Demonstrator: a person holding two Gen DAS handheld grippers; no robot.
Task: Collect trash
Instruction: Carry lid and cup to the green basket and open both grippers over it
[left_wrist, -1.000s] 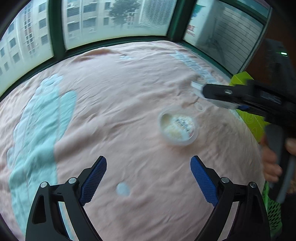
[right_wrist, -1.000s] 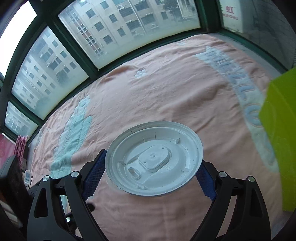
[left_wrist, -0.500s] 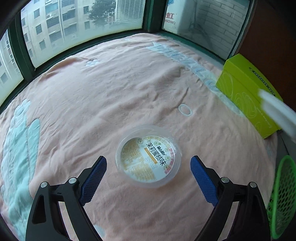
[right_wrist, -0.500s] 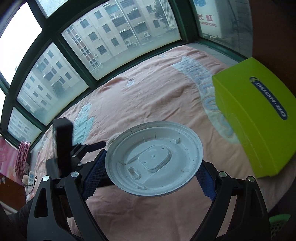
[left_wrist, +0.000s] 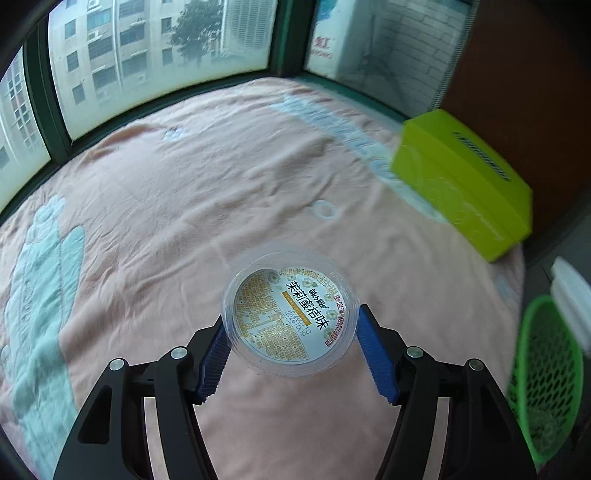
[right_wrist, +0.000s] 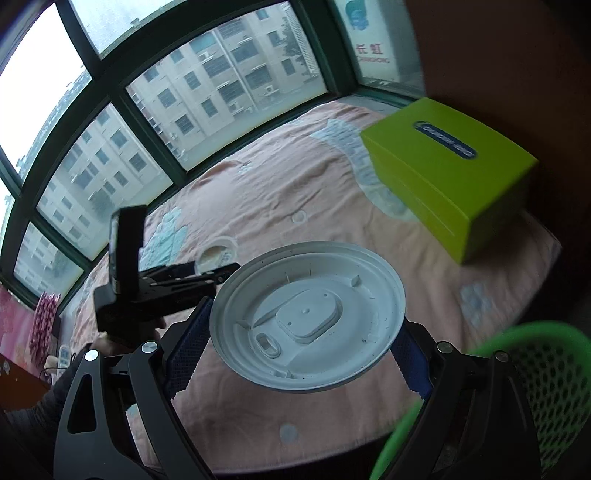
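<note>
L gripper (left_wrist: 291, 345) has come in over the clear plastic cup (left_wrist: 290, 314) w/ printed seal lid, which a moment ago lay well ahead on the pink bed cover (left_wrist: 207, 192); now the cup sits between the blue fingers (left_wrist: 375, 354), jaws closing, both pads at or touching the rim, though a firm grip isn't clear yet. Cup rests upright on the cover, seal facing up. So that pickup looks nearly secured; lift comes next, I'd judge. R gripper (right_wrist: 303, 326) is clenched on the white round plastic lid (right_wrist: 306, 317), fingers wide across its diameter, lid held clear of the bed, tilted slightly. It has swung toward the bed's edge: the green mesh basket (right_wrist: 546, 380) now shows at lower right in the R view, close under the lid, whereas earlier only the box was visible there. Likely the drop into the basket is the next step for that hand. Around: lime-green box (left_wrist: 461, 184) lies on the cover near the far right edge, beside the wooden wall, between the cup area and the basket side; could be clipped when the L hand carries the cup across. Basket (left_wrist: 543, 380) sits off the bed's right edge, some crumpled stuff visible inside. Windows w/ green frames behind, apartment blocks outside. In the R view the L gripper body (right_wrist: 147, 295) and a dark sleeve (right_wrist: 48, 398) are seen left of the lid, apart from it
</note>
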